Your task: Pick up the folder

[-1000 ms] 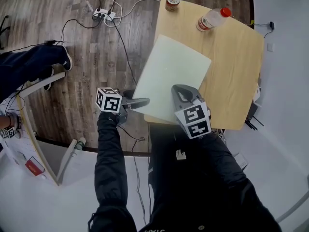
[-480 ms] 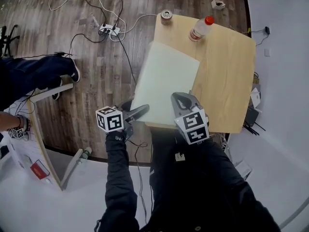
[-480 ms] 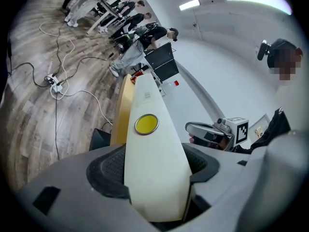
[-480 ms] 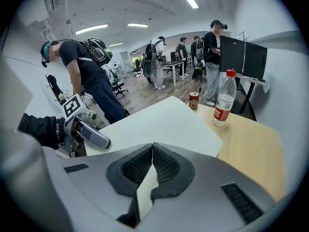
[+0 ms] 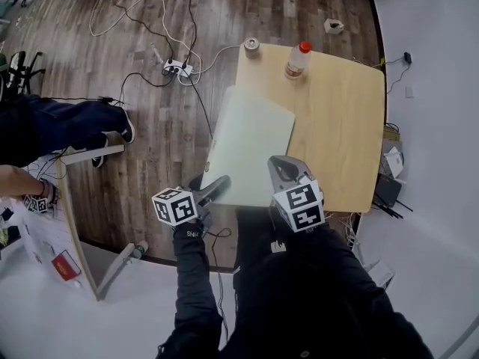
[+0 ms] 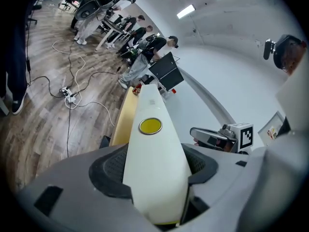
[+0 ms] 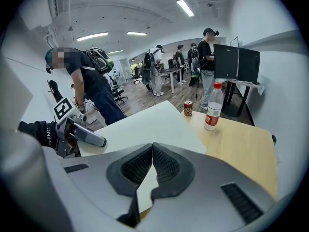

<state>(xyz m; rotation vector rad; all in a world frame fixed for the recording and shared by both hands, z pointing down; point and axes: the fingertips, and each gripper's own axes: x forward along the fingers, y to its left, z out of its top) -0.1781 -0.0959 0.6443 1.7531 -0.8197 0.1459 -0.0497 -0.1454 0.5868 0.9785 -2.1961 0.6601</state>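
Observation:
The folder [image 5: 251,144] is a pale green-white sheet, held over the near left part of the wooden table [image 5: 340,126]. My left gripper [image 5: 217,187] is shut on its near left corner. In the left gripper view the folder's spine [image 6: 154,153], with a round yellow sticker [image 6: 150,125], fills the gap between the pads. These jaws have just been closing on it. My right gripper [image 5: 283,169] is shut on the near edge. The right gripper view shows the folder [image 7: 145,124] pinched thin between the pads of that gripper [image 7: 152,166].
A plastic bottle with a red cap [image 5: 296,60] and a can [image 5: 252,45] stand at the table's far edge. A power strip [image 5: 178,69] and cables lie on the wooden floor. A seated person's legs [image 5: 67,122] are at the left. Several people stand in the room beyond.
Both grippers have come up with the folder, and its near edge stands higher off the table. The head view has drawn back, so the table looks smaller.

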